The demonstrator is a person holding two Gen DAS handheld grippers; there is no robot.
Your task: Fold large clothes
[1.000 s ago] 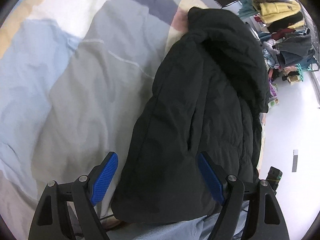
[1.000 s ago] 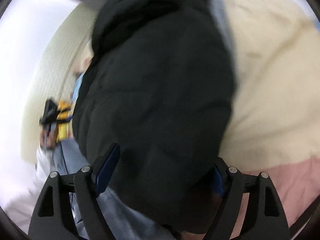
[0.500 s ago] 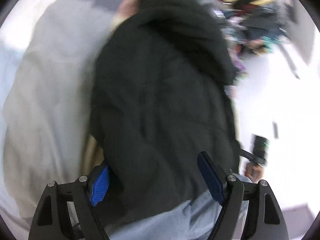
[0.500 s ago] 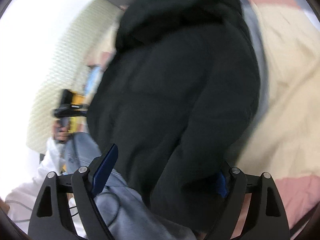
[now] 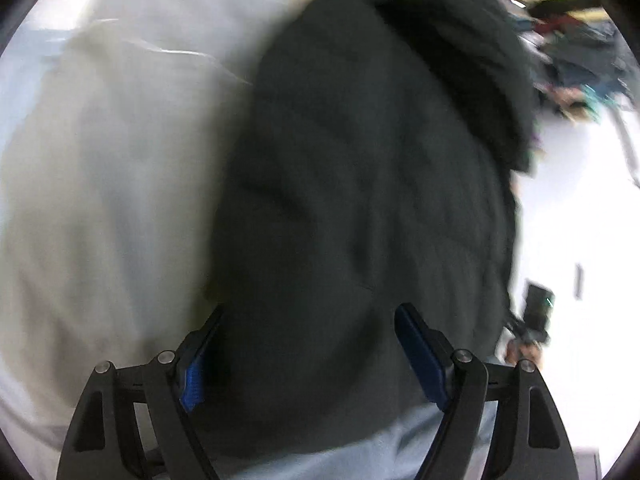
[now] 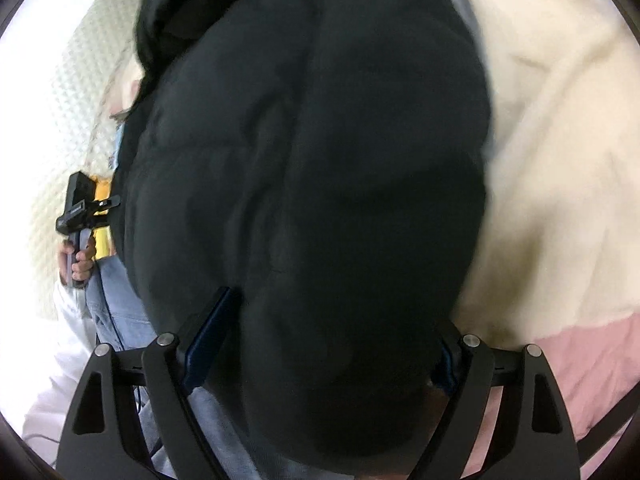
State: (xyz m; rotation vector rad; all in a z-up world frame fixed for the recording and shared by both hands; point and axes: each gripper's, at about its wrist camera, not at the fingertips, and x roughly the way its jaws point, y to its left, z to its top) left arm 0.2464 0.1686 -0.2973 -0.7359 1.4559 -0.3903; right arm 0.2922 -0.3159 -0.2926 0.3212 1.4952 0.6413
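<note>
The coat [image 5: 360, 200] lies bundled on a bed under a quilt [image 5: 100, 200] of grey, white, cream and pink patches, filling the middle of both views. In the left view a clothes pile [image 5: 568, 20] sits at 1 o'clock on a white floor [image 5: 580, 220]. No writing is legible. The left gripper [image 5: 308, 352] and right gripper [image 6: 324, 344] both have jaws wide apart, straddling the coat's near end.
</note>
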